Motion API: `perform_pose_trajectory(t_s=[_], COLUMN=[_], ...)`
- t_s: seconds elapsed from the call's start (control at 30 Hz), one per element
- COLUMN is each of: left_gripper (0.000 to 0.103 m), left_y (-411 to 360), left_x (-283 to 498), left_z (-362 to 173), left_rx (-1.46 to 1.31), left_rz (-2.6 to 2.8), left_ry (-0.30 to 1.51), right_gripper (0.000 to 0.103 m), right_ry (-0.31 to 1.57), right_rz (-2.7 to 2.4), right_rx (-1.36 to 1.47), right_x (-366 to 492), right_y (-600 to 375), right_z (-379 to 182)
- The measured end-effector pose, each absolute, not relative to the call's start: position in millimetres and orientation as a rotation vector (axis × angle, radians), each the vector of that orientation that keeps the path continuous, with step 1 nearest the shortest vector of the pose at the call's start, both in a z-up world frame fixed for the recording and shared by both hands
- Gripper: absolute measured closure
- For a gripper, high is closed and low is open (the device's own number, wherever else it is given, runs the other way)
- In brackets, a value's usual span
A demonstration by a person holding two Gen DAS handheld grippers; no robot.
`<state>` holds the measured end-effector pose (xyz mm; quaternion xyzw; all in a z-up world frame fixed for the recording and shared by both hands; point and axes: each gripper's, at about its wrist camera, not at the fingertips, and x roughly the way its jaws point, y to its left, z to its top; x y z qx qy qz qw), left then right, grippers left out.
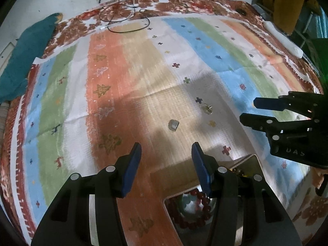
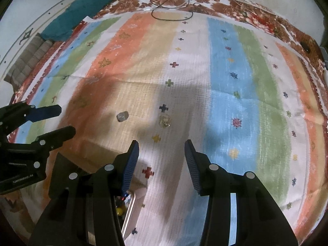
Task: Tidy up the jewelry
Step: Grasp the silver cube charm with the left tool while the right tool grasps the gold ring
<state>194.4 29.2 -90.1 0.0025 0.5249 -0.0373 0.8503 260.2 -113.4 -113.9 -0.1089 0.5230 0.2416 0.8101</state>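
Observation:
Two small jewelry pieces lie on the striped cloth (image 1: 143, 65): a pale grey stone-like piece (image 1: 173, 124) (image 2: 122, 116) and a clear glassy ring (image 1: 207, 108) (image 2: 164, 121). My left gripper (image 1: 166, 149) hovers open just short of the grey piece, nothing between its blue pads. My right gripper (image 2: 162, 147) is open too, a little short of the clear ring. Each gripper shows in the other's view, the right gripper (image 1: 249, 110) at right and the left gripper (image 2: 65, 120) at left. A jewelry box (image 1: 235, 164) below the left gripper holds a dark red bead bracelet (image 1: 199, 209).
Black cables (image 1: 123, 20) coil at the far edge of the cloth. A teal fabric bundle (image 1: 26, 57) lies at the far left. A white remote-like object (image 1: 287, 43) rests at the far right. The box's metal edge (image 2: 129, 213) shows under the right gripper.

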Motion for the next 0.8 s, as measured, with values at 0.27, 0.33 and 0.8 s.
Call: perform_pose_trajectory(t_s=[0.27, 0.33, 0.8], left_gripper=[0.052, 0.052, 0.052], left_y=[24.6, 24.3, 17.8], left_x=[210.9, 214.2, 240.2], left_z=[-102.3, -105.9, -136.3], left_rx=[0.038, 0.043, 0.081], left_rz=[-0.124, -0.127, -0.173], left_ry=[1.115, 1.126, 1.195], right_gripper=[0.057, 0.057, 0.057], right_ry=[1.137, 1.137, 1.169], right_rz=[0.536, 0.532, 0.529], right_rx=[-0.246, -0.247, -0.273], right_x=[274.7, 277.5, 296.3], right_y=[-103.0, -102.2, -91.1], right_z=[-128.6, -130.6, -152.7])
